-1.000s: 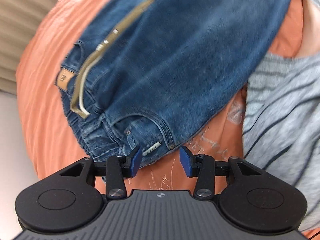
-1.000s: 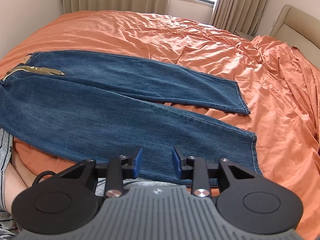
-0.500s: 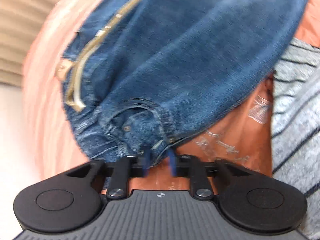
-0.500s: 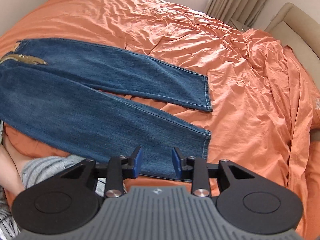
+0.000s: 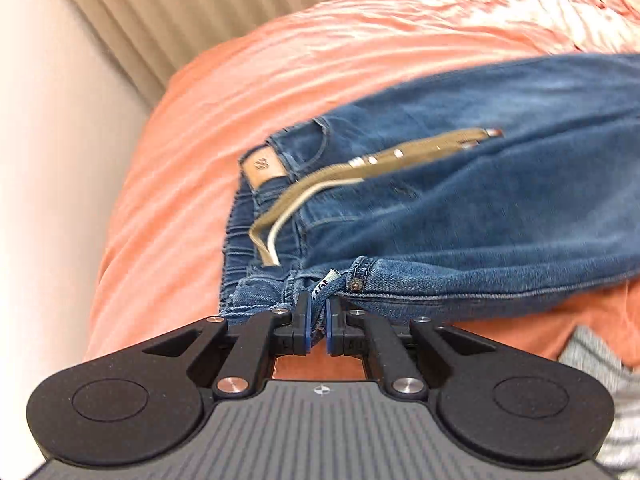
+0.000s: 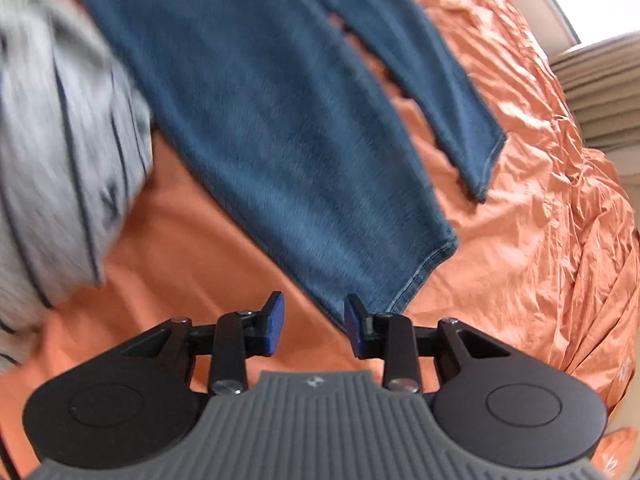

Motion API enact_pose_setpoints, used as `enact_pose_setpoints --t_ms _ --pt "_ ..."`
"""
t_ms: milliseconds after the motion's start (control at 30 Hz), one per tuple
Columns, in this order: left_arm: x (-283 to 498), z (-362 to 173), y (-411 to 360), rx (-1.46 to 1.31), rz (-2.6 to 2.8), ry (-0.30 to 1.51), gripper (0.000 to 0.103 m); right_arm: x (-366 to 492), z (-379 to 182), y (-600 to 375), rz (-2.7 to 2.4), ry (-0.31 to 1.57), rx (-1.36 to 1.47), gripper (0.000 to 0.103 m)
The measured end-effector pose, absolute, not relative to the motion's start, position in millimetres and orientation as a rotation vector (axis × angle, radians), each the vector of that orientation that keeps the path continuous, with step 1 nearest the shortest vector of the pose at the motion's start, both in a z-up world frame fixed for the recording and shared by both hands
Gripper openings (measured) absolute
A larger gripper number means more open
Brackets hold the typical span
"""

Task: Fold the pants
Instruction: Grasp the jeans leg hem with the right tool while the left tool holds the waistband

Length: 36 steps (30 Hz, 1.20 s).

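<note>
Blue jeans (image 5: 460,216) lie flat on an orange bed sheet (image 5: 280,80), with an olive drawstring (image 5: 360,168) across the waist. My left gripper (image 5: 318,312) is shut on the near corner of the waistband and lifts it slightly. In the right wrist view the two legs (image 6: 280,128) stretch away. The near leg's hem (image 6: 424,276) lies just beyond my right gripper (image 6: 314,320), which is open and empty above the sheet.
A person's grey striped shirt (image 6: 60,140) is at the left of the right wrist view and shows at the lower right of the left wrist view (image 5: 600,380). Beige curtains (image 5: 180,12) and a white wall (image 5: 52,160) border the bed.
My left gripper moved in and closed on the waistband corner, then tilted up. My right gripper swung down toward the near leg's hem and stayed open.
</note>
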<state>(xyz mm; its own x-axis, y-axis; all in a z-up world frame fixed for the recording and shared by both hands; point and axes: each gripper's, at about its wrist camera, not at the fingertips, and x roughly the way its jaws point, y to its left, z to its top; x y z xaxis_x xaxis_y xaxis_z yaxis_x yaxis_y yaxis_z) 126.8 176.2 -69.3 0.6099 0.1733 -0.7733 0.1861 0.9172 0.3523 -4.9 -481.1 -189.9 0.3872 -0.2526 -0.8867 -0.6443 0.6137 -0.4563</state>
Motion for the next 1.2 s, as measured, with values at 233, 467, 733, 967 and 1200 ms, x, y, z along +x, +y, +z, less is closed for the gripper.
enact_pose_setpoints --t_ms 233,467,733,967,1200 --pt "130.3 -61.9 168.1 0.409 0.055 0.922 0.006 7.0 -220.3 -492.7 0.292 1.102 -0.982 0.028" --pt "138.1 -61.1 164.4 0.409 0.085 0.934 0.006 1.2 -219.2 -471.5 0.379 0.979 -1.002 0.028" --pt "141.5 -64.6 165.1 0.402 0.084 0.950 0.006 3.4 -212.9 -453.2 0.465 0.954 -0.945 0.050" --pt "140.4 -67.2 164.9 0.413 0.076 0.956 0.006 29.5 -226.8 -494.3 0.284 1.034 -0.942 0.062" --pt "142.1 -72.5 166.5 0.413 0.076 0.967 0.006 14.4 -230.0 -504.8 0.266 1.011 -1.046 0.048"
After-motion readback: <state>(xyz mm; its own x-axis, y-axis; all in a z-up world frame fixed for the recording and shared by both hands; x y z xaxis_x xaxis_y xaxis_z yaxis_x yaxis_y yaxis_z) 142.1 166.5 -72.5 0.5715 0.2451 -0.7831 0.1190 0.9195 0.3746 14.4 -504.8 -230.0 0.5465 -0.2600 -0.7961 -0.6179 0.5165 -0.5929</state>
